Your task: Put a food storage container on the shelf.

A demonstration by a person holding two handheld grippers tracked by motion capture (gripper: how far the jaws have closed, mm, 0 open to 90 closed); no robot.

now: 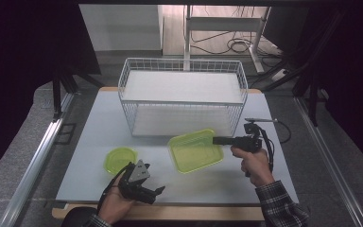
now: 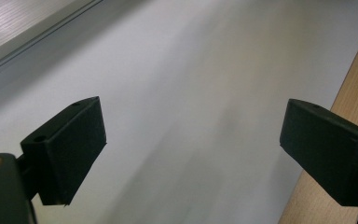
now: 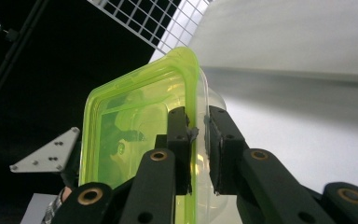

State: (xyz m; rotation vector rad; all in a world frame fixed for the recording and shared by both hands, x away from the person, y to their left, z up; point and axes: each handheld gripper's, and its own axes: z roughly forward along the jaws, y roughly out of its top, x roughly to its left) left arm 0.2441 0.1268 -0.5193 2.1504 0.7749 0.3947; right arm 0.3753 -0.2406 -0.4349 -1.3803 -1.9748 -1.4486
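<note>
A lime-green rectangular container point(image 1: 194, 151) is near the middle of the white table point(image 1: 99, 123), in front of the wire basket. My right gripper point(image 1: 216, 140) is shut on its right rim; in the right gripper view the pads point(image 3: 179, 135) pinch the thin green rim point(image 3: 135, 116) from both sides. A small round green container point(image 1: 119, 159) sits at the front left. Just beside it, near the table's front edge, my left gripper point(image 1: 158, 191) is open with nothing between its jaws point(image 2: 191, 126).
A white wire basket point(image 1: 182, 97) with a shelf stands at the back middle, also in the right gripper view point(image 3: 158, 18). The table's wooden front edge point(image 2: 354, 93) lies close to my left gripper. Dark floor and metal rails flank the table.
</note>
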